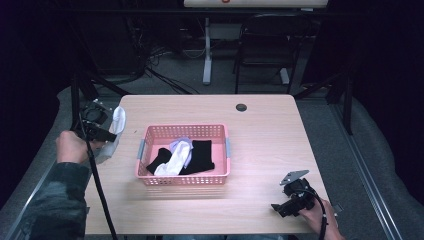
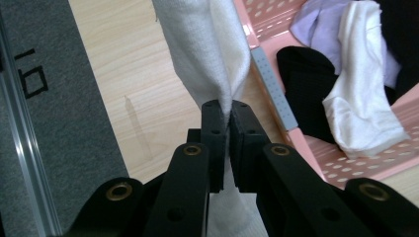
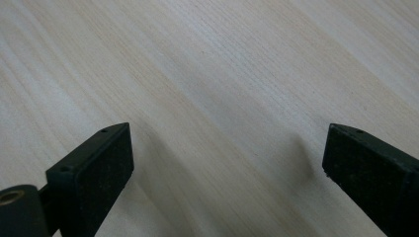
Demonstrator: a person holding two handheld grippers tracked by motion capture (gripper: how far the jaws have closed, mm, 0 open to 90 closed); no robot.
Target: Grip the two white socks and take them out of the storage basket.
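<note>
Nearest the high camera, the right gripper (image 1: 278,207) rests low at the near right corner of the pale wood-grain table (image 1: 265,140), its jaws spread wide over bare tabletop with nothing between them, as the right gripper view shows. It sits close to the table's near edge and well apart from everything else, so it blocks no path.

Farther in, at mid-table, stands the pink perforated plastic basket with grey side handles (image 1: 186,178). Inside lie a white sock (image 1: 172,161), black socks (image 1: 201,156) and a pale lilac sock (image 1: 181,145), loosely overlapping.

At the left edge of the table, just beyond the basket's left handle, the left gripper (image 2: 230,114) has its jaws pressed together on a soft white knitted sock (image 2: 210,49). The cloth is pinched at a fold between the pads and hangs on both sides of them, clear of the basket in the high view.

By the look of it, the step in hand is carrying this one sock between basket and table; whether it is going in or coming out I cannot tell. If it is going in, the next move calls for lifting the trailing cloth over the basket's left wall and handle before letting go; if it is coming out, for laying it flat on the open wood to the left.

Room there is narrow: the table's left edge lies just beside the hand, with grey floor below. Wider bare wood lies beyond the basket and to its right.
</note>
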